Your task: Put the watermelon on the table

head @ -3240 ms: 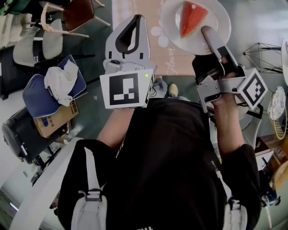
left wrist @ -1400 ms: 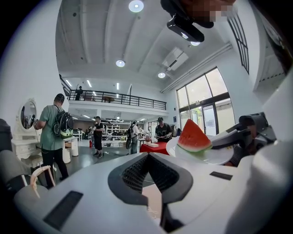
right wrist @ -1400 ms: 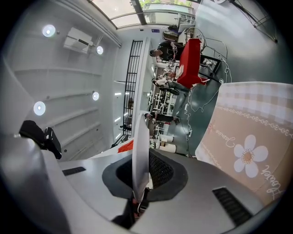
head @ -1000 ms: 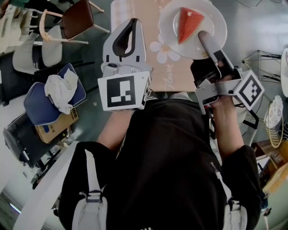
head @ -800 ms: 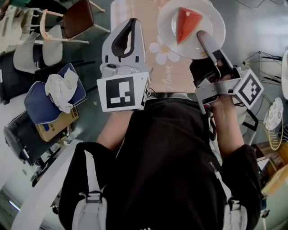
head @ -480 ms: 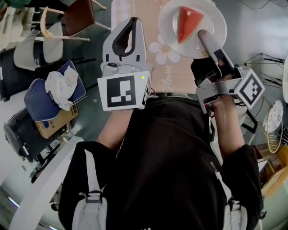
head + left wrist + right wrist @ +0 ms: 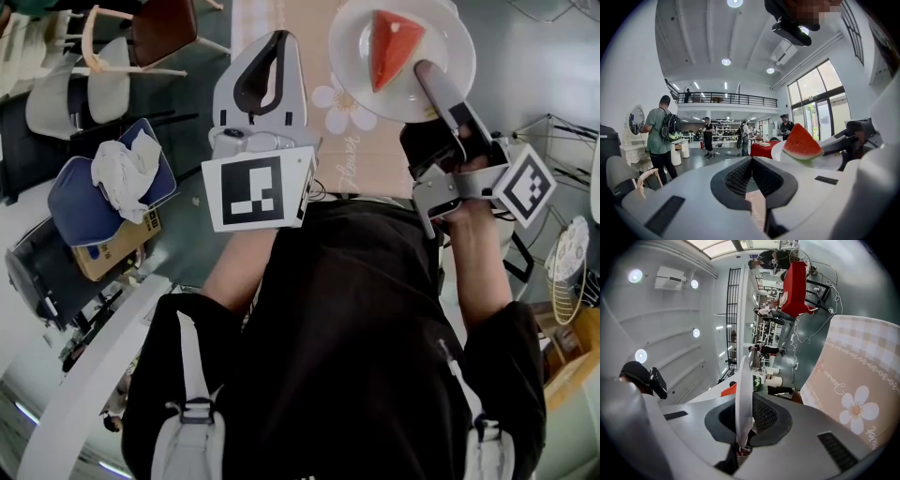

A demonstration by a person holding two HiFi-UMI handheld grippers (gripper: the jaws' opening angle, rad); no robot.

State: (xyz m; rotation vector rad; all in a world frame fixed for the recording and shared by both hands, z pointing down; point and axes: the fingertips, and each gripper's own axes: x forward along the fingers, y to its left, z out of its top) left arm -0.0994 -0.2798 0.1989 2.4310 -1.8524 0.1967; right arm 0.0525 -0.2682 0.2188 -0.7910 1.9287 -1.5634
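Observation:
A white plate point(image 7: 441, 37) carries a red wedge of watermelon point(image 7: 389, 45) with a green rind. My right gripper point(image 7: 424, 69) is shut on the plate's near rim and holds it above the table point(image 7: 361, 141), which has a beige flowered cloth. In the right gripper view the plate point(image 7: 743, 371) stands edge-on between the jaws of the right gripper point(image 7: 747, 405), with the cloth point(image 7: 862, 394) to its right. My left gripper point(image 7: 279, 39) hangs beside the plate, shut and holding nothing. From the left gripper point(image 7: 751, 160) the watermelon point(image 7: 801, 143) shows at the right.
Chairs point(image 7: 103, 66) stand at the left. One has a blue cushion point(image 7: 84, 197) with a white cloth on it, beside a cardboard box point(image 7: 117, 246). A wire basket point(image 7: 567, 258) is at the right. Several people point(image 7: 661, 136) stand far off in the hall.
Both grippers and the plate have drifted slightly forward over the cloth. The right gripper's hold on the rim is the same, and the left gripper stays shut.

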